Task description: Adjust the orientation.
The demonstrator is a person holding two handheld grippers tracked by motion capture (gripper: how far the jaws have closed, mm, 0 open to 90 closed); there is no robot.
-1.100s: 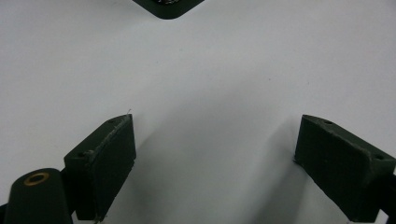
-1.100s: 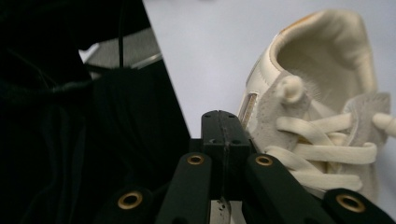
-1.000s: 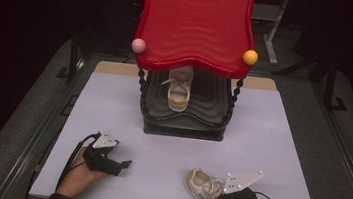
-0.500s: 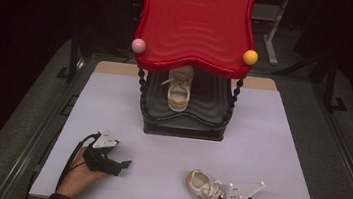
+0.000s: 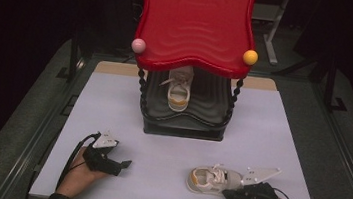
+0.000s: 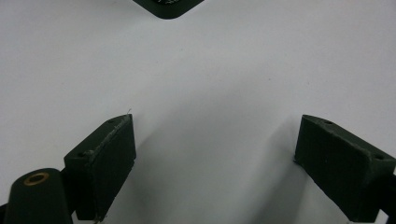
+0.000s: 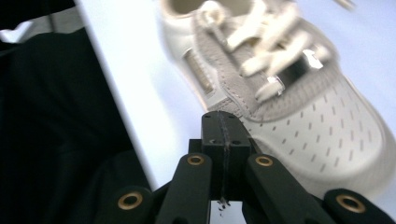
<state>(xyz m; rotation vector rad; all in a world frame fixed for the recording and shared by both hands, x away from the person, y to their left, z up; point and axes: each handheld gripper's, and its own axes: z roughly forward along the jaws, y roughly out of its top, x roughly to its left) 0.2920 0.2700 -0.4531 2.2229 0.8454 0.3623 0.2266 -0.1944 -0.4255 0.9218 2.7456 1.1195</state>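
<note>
A white shoe (image 5: 210, 180) with tan trim and pale laces lies on its sole near the front edge of the white surface (image 5: 281, 136), toe toward the right gripper (image 5: 228, 192). That gripper's jaws are pressed together with nothing between them, and their tip sits just beside the shoe's toe, at the side of its perforated cap; whether it touches cannot be told. In the right gripper view the shoe (image 7: 280, 88) fills the upper right, slightly blurred, with a small metal tag on the laces whose writing is too blurred to read.

The left gripper (image 5: 126, 163) rests low over the surface at the front left, well apart from the shoe, its jaws spread wide over bare white in the left gripper view.

Further back stands a black rack (image 5: 184, 123) with a wavy red top (image 5: 195, 26), a pink ball (image 5: 138, 45) and a yellow ball (image 5: 250, 57) at its front corners. A second white shoe (image 5: 179, 91) sits on the rack's lower shelf. No brand name or label can be read anywhere.
</note>
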